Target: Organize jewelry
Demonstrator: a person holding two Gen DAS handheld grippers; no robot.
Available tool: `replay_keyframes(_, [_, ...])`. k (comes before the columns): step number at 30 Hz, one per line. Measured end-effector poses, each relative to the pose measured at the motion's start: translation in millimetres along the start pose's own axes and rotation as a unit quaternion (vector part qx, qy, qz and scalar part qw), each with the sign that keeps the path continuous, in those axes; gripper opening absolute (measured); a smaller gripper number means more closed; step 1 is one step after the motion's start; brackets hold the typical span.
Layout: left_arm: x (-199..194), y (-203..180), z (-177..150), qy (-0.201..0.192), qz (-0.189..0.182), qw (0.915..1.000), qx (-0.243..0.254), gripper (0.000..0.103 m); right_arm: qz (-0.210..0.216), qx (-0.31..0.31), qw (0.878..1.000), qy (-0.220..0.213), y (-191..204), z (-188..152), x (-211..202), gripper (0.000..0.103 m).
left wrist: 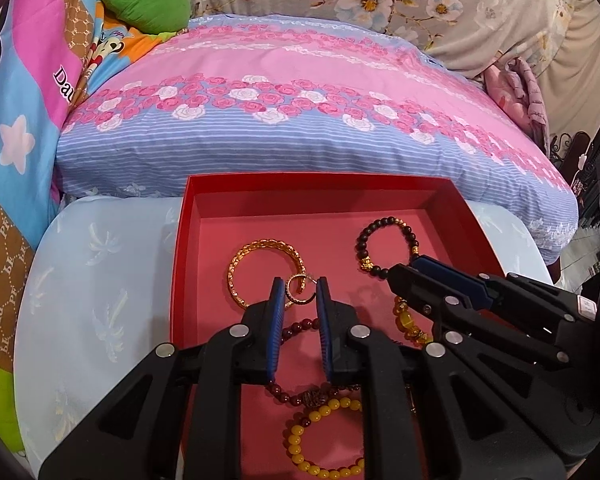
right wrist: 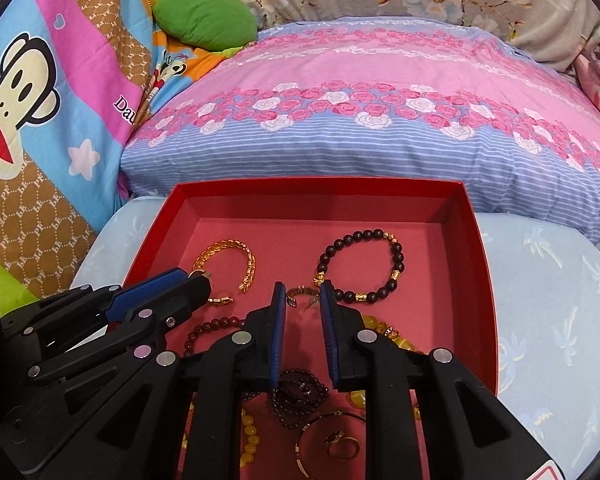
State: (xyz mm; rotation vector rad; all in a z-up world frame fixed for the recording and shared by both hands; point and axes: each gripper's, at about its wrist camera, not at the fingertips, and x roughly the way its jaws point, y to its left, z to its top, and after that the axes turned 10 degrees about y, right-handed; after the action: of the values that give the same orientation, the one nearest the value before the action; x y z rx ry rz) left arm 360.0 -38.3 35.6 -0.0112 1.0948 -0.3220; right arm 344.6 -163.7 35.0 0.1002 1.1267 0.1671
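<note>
"Dau", cut off, on the cartoon blanket (right wrist: 60, 128)

Bright, sharp, fisheye-warped, dark-cornered.

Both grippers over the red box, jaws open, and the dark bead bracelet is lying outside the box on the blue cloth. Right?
One thing is off: the dark bead bracelet lies inside the red box, on its floor toward the far right corner, not on the blue cloth. The right wrist view shows it plainly. The rest holds: left gripper and right gripper are over the box, jaws open.
</note>
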Motion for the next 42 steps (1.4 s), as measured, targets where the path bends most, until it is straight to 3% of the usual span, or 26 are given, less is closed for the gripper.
replay_keyframes(23, [-17, -10, -8, -0.007, 0.008, 0.9999, -0.002, 0.017, 0.001, 0.011, 1.0, -0.005, -3, -9, -18, 0.02])
replay_keyframes(31, [-53, -26, -41, -0.03, 0.041, 0.9987, 0.008, 0.026, -0.026, 0.02, 0.999, -0.035, 3, -46, -56, 0.023])
replay_keyframes(42, [-84, -42, -91, -0.031, 0.05, 0.9983, 0.001, 0.032, -0.032, 0.035, 0.998, -0.049, 7, -101, -98, 0.025])
